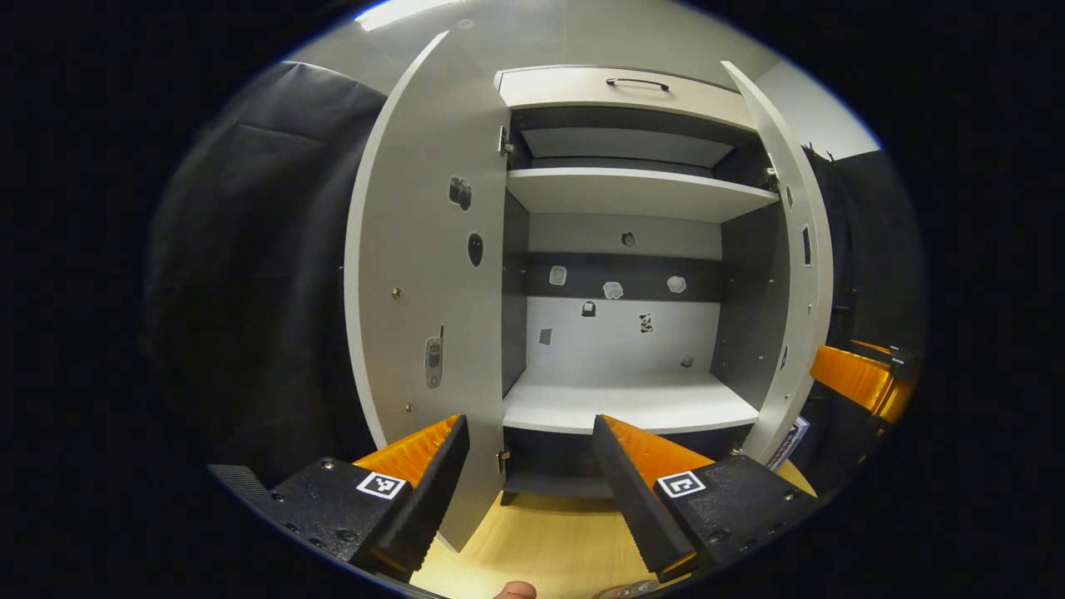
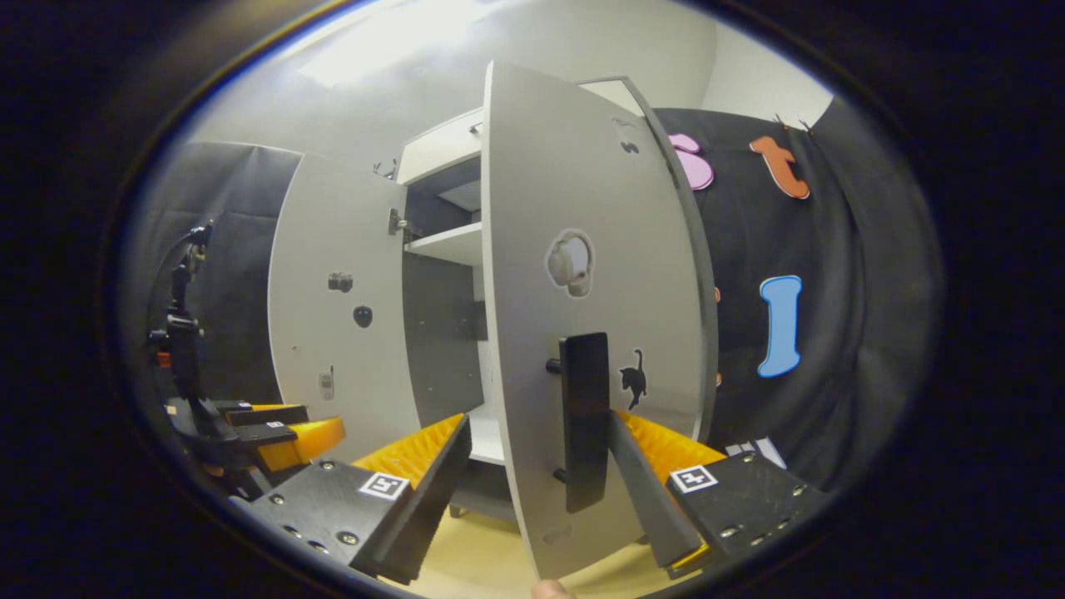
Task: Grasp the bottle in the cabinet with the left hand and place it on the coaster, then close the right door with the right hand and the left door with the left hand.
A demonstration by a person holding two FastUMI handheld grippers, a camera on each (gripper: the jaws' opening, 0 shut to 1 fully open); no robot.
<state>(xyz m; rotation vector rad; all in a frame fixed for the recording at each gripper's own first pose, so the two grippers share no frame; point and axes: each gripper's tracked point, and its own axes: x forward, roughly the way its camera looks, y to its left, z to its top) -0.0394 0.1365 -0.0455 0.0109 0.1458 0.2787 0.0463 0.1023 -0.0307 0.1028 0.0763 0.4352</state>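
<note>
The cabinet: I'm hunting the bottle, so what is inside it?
Inside the cabinet, the lower shelf and upper shelf look bare, with small stickers on the back. The top compartment's depths stay shadowed.

A black cloth wall (image 1: 250,249) hangs behind and to both sides of the booth. Above it runs a pale plastered wall (image 2: 374,108) under a white ceiling with a bright light panel (image 1: 399,10). The floor (image 1: 541,541) is light wood-toned.

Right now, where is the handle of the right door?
In the right gripper view, the handle stands upright on the right door, low at centre, between the open right gripper's fingers.
</note>
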